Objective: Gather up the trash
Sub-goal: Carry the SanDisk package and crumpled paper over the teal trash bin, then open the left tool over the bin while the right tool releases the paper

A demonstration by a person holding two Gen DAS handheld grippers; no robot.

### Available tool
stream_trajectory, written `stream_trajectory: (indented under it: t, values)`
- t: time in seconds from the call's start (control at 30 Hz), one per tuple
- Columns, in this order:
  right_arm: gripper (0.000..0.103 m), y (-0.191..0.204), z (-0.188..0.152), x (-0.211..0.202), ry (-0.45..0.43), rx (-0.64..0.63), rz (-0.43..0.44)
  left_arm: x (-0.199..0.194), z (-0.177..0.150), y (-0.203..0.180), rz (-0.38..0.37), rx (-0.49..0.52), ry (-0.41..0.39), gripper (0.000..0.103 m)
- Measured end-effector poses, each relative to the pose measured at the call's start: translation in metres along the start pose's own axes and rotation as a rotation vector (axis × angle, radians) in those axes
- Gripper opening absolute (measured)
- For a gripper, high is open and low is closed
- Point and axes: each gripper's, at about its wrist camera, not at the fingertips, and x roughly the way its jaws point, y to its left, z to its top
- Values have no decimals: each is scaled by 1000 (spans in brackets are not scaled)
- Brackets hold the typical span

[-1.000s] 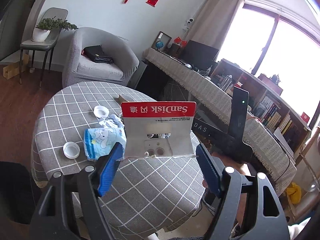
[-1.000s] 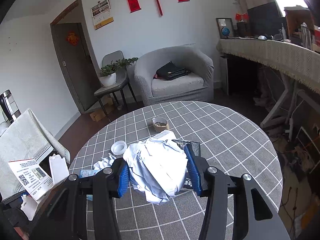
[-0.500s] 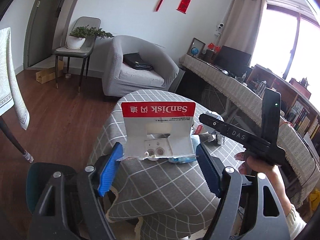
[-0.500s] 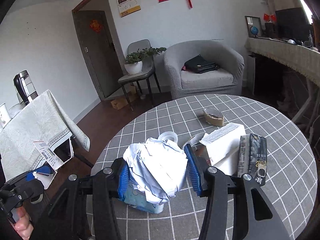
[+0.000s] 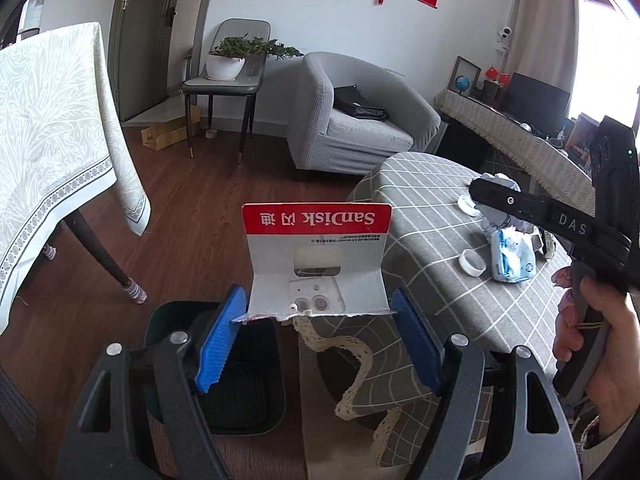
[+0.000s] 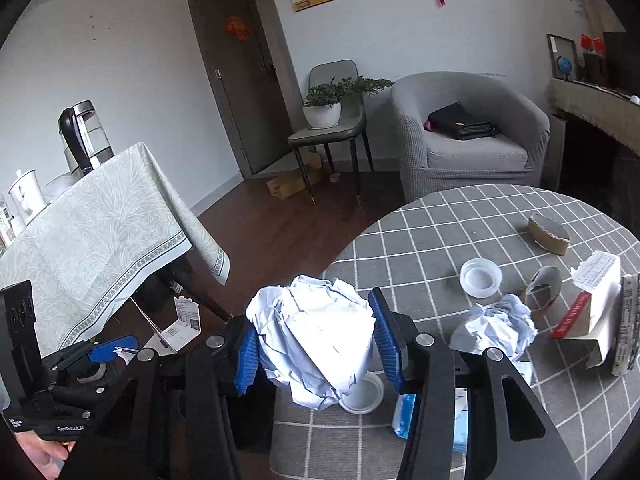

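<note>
Now left gripper (image 5: 316,328) pinches stiff torn SanDisk card (image 5: 317,260) above dark bin (image 5: 256,396); right gripper (image 6: 316,344) squeezes crumpled white paper wad (image 6: 316,336), tilted down at checked tabletop (image 6: 460,216) edge beside bin.

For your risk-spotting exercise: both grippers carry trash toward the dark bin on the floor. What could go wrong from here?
1. The left gripper holds the red-and-white card only by its torn lower edge; it may slip out short of the bin.
2. The crumpled paper bulges past the right gripper and could snag on the tablecloth.
</note>
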Motion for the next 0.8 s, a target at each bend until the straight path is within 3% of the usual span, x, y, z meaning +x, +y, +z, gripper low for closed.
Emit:
stream_trajectory:
  t: [0.4,0.8]
  values:
    - [50,91,-19,62,115,-113,107,24,-35,85,108,-72,141,77]
    - [50,122,-42,108,236,-98,147,44,-58,103,169,-73,256,77]
